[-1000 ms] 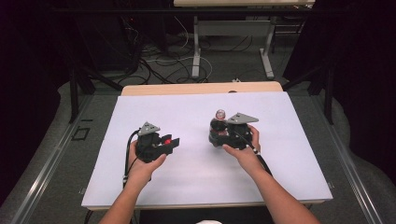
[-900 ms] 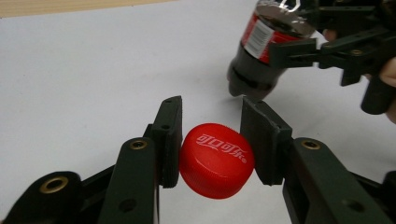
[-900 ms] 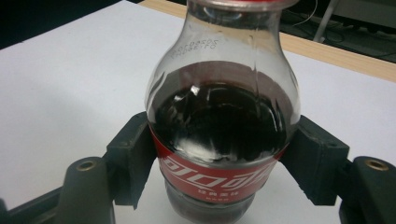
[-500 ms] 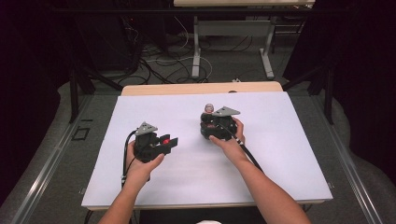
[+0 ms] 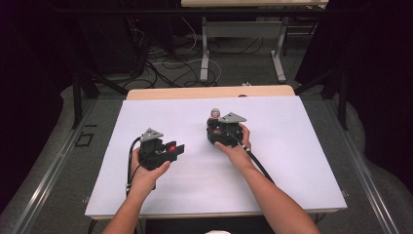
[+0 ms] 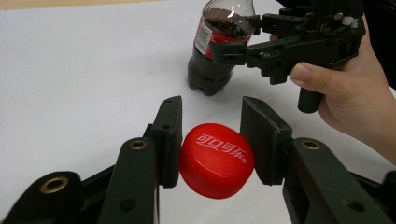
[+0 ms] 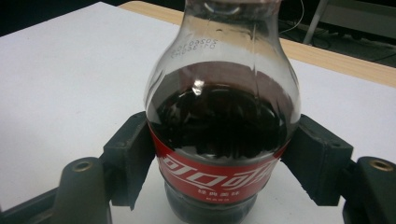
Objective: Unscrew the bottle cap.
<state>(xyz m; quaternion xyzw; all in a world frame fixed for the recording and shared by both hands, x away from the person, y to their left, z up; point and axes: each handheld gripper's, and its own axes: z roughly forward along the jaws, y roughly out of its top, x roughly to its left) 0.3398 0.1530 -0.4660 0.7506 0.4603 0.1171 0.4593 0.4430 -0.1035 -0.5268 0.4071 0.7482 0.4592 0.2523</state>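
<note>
A small cola bottle (image 7: 219,116) with a red label and no cap stands upright on the white table (image 5: 292,146). My right gripper (image 7: 219,158) is shut on it at label height; its jaws have just been opening slightly, but both pads still touch the bottle. From the high view the bottle (image 5: 214,115) pokes up beside the right gripper (image 5: 214,127). My left gripper (image 6: 211,116) is shut on a red bottle cap (image 6: 215,159), held just above the table. The left gripper view also has the bottle (image 6: 212,51) and the right gripper (image 6: 243,35) ahead.
The white sheet covers a wooden table whose far edge (image 5: 209,91) shows. Beyond it are table legs and loose cables on the floor (image 5: 170,63). Dark surroundings lie on both sides.
My right hand has carried the bottle leftward and down, closer to the left gripper. The left gripper with the cap has stayed put.
</note>
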